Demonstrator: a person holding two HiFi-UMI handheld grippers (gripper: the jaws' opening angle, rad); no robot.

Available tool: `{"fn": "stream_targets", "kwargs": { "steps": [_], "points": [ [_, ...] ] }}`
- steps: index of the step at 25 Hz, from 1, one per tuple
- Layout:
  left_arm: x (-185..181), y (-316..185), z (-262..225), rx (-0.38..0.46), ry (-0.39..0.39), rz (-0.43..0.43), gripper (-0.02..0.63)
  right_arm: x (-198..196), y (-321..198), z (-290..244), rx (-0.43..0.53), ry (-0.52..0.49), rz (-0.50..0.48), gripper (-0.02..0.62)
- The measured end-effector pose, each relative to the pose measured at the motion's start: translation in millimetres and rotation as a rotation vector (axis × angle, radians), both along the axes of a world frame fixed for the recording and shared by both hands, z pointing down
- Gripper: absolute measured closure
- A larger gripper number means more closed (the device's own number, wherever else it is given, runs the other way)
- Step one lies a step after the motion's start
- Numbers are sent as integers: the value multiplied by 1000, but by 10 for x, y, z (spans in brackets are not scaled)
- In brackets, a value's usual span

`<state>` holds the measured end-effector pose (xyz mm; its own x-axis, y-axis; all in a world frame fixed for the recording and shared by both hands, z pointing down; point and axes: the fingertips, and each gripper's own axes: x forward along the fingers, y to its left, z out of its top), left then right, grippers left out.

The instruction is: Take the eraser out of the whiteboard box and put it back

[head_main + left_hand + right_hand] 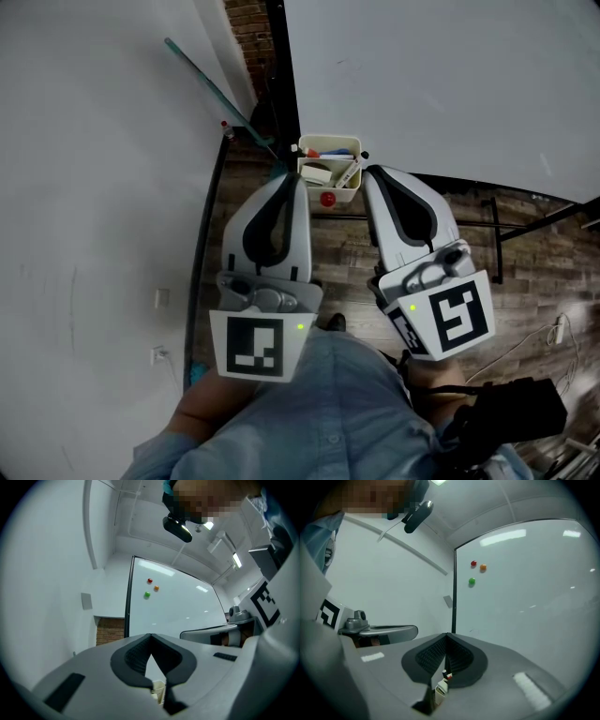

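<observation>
**Head view.** The whiteboard box (330, 167) hangs at the lower edge of the whiteboard (450, 84), at twelve o'clock from both tools. Pale blocks and marker-like pieces are seen inside it. The eraser is judged to lie among them, though it cannot be singled out. The left gripper (298, 180) has its tips at about eight o'clock of the box and the right gripper (367, 173) at about four o'clock, both just beside it. Nothing is carried by either.

This layout fits two stages equally: the eraser waiting in the box to be lifted, or the eraser already set back in. For either, the tools are best kept clear of the rim so that the small hanging box is not knocked.

**Left gripper view.** The left gripper (150, 635) is seen with its pads brought together at the tips and nothing pinched. The box (158, 691) shows at six o'clock through the gap behind the tips. The tool is aimed at the board, roughly level.

**Right gripper view.** The right gripper (446, 634) is likewise fully closed and empty. The box (439, 690) is glimpsed at six o'clock below the tips. The same near-level aim at the board is held, alongside the other tool.
</observation>
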<state>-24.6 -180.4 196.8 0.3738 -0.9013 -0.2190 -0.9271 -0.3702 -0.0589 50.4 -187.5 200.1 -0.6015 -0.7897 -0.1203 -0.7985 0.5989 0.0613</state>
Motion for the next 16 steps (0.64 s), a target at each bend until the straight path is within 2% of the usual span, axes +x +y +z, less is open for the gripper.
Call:
{"fn": "stream_targets", "kwargs": {
  "steps": [16],
  "points": [
    [-35,1,-8,4,1,1,601,-2,-8,-15,3,-10,7,595]
  ]
}}
